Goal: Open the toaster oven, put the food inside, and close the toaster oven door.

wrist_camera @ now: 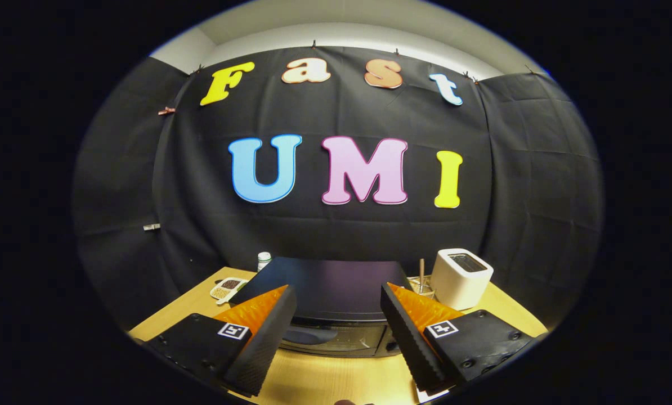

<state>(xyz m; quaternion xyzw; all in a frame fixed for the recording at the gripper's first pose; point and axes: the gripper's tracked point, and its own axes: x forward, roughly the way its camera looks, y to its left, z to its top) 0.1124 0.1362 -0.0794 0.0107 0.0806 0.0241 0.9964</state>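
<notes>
- Gripper (336, 337) spread wide, grasping nothing, above the table (325, 382).
- Oven (327, 306) sits just ahead between the fingers, door apparently closed.
- Risk: door handle hidden; a blind reach may miss it.

The bench (336, 377) is pale wood with a smooth, faintly shiny grain. On it the toaster oven (327, 292) has a dark matt top and a glossy glass door — likely metal casing, though the view is too dim to be sure. The white toaster (461, 277) looks like smooth satin plastic. The tongs (336, 337), spread apart, have ribbed, rough-textured pads (263, 343).
</notes>
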